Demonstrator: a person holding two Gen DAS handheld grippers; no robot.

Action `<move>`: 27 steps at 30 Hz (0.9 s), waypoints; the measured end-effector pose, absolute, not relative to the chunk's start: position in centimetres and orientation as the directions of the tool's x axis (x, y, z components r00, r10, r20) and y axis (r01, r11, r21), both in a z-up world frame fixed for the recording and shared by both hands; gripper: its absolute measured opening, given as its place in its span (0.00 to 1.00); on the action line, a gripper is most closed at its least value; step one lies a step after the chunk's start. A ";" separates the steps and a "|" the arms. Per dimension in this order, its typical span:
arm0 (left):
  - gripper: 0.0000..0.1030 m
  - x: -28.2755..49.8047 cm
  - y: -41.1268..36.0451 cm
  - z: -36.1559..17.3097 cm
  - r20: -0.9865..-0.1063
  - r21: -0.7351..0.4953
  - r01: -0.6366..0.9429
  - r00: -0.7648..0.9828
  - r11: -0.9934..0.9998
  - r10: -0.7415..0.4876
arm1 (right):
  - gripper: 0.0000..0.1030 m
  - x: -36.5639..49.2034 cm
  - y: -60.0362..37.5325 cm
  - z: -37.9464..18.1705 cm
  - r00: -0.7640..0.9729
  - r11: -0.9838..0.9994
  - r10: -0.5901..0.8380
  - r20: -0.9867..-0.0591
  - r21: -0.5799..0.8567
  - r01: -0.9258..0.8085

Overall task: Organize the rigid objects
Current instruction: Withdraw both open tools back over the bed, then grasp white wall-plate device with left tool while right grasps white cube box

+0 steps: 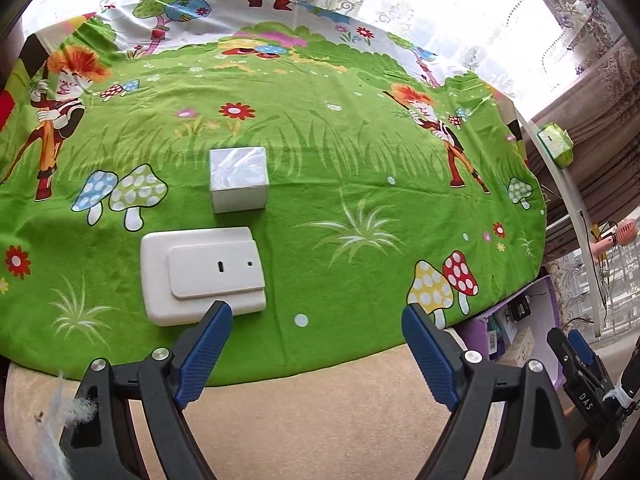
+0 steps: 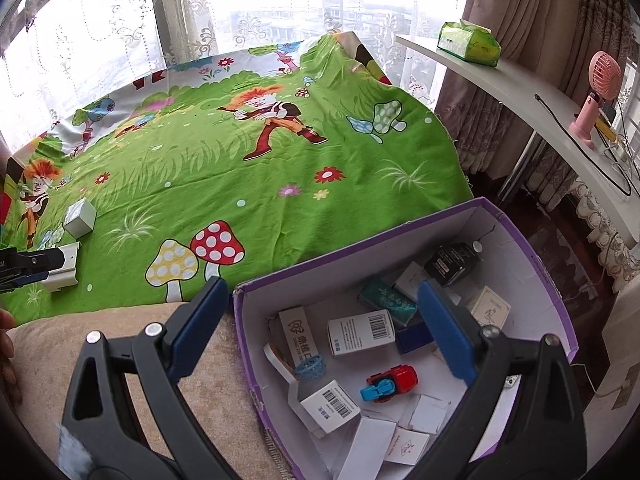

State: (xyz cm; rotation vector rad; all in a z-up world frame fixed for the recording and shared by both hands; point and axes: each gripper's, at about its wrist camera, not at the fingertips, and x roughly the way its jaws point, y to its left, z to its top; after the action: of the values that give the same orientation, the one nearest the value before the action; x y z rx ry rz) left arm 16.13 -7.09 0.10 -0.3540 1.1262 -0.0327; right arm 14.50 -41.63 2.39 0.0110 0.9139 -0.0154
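White device (image 1: 202,274) beside wide-open, empty left tool (image 1: 316,316)

In the right wrist view, the left tool (image 2: 24,268) at the left edge covers part of the flat white device (image 2: 66,268). The purple box (image 2: 516,240) runs off the bottom edge, and the right tool's fingers (image 2: 448,332) hide some packets inside. Printed labels are too small to read.

Home — lace curtains (image 2: 132,20); cartoon bedsheet (image 1: 320,140); pink fan (image 2: 600,92)
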 end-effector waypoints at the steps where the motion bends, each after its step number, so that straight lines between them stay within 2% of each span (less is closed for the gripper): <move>1: 0.87 16.1 -6.2 0.0 -0.877 -0.297 -0.173 0.438 0.939 -0.196 | 0.94 14.5 -41.5 2.4 0.610 1.000 -0.001 -0.792 0.008 0.013; 7: 0.97 16.0 -1.1 -0.7 -0.890 -0.289 -0.305 0.435 0.907 -0.137 | 0.94 15.4 -39.8 2.1 0.598 0.999 0.039 -0.800 0.028 -0.027; 27: 1.00 19.8 -2.7 -4.6 -0.960 -0.175 -0.323 0.264 0.930 -0.089 | 0.94 18.2 -31.9 2.1 0.574 0.978 0.156 -0.804 0.046 -0.201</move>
State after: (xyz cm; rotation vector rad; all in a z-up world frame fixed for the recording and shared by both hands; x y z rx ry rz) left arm 19.79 -2.73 -4.58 -0.3698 1.3025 0.1632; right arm 18.17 -31.90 2.07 -0.0522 0.9359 0.2094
